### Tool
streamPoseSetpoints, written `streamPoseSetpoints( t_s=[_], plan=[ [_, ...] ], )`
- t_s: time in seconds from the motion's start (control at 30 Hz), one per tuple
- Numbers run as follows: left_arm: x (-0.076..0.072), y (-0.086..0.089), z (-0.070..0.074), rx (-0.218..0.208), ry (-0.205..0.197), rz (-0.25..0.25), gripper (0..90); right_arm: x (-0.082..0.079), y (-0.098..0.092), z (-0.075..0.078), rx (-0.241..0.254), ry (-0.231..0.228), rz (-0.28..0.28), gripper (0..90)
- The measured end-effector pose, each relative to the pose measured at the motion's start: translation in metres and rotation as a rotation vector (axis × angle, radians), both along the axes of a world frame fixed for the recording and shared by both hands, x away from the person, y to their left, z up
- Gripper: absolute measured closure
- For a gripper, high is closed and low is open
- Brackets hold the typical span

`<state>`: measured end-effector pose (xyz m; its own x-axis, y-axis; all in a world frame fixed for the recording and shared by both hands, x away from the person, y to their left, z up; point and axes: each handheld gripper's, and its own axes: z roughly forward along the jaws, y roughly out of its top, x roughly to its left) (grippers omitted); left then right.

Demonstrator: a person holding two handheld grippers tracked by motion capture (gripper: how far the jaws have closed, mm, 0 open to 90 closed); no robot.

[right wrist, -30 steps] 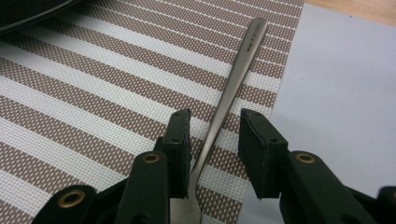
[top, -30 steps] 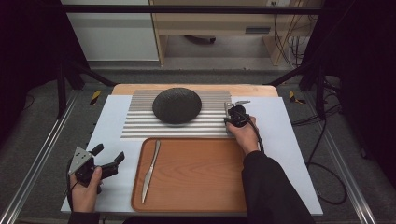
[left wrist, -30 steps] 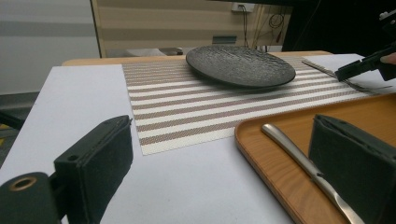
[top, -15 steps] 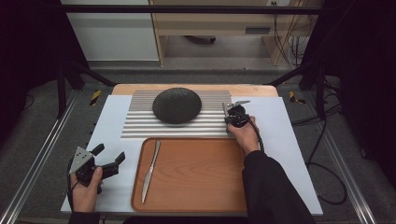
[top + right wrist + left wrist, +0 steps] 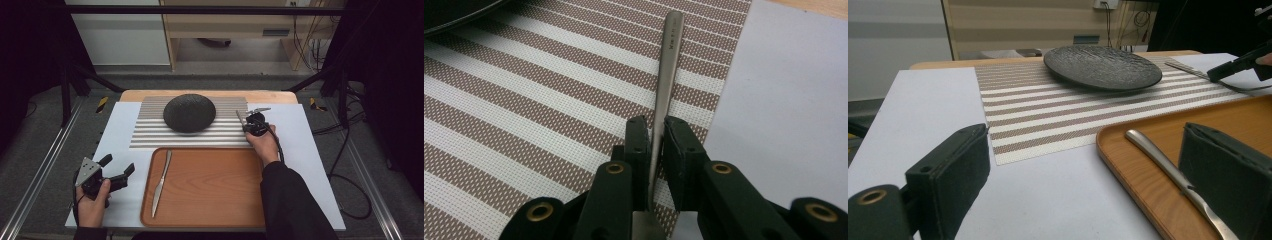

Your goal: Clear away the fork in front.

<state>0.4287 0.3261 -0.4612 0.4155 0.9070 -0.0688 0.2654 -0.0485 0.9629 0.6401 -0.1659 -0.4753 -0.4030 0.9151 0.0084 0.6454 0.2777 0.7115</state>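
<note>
1. Cutlery piece (image 5: 669,65): a slim metal handle, set edge-on, just right of centre in the right gripper view. In the high view it sits right of centre over the striped placemat (image 5: 150,130), beside the dark plate (image 5: 189,113).
2. Right gripper (image 5: 653,130): its fingers have just been closing and are now clamped on the cutlery piece, which is pinched low on its length. The long end projects away over the mat. Whether that end rests on the mat cannot be told.
3. Risk, judged: the grip is narrow and on a smooth, thin edge. The handle could pivot or slide between the fingers if it is lifted or swung fast.
4. Risk, judged: the projecting end points toward the upper part of the mat. A careless sweep to the left of the frame could strike the plate rim.
5. Left gripper (image 5: 119,165): fingers apart and holding nothing, at the lower left of the high view over the counter (image 5: 310,150).
6. Surroundings: a wooden tray (image 5: 215,190) lies at lower centre with a table knife (image 5: 161,181) along its left side. The tray rim lies just below the right hand, so a low carry toward the tray could catch on it.
</note>
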Motion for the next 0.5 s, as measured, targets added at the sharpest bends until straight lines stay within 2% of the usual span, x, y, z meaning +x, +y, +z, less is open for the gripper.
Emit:
streamPoseSetpoints(
  t_s=[0.2,0.5],
  plan=[
    [0.0001,-0.0004,0.0000,0.003,0.000,-0.003,6.5,0.0008,-0.0010,-0.0011,0.015,-0.007,-0.018,83.4],
    [0.0004,-0.0011,-0.0005,0.008,0.004,-0.005,6.5,0.0012,-0.0005,-0.0021,0.031,-0.009,-0.029,82.1]
  ],
)
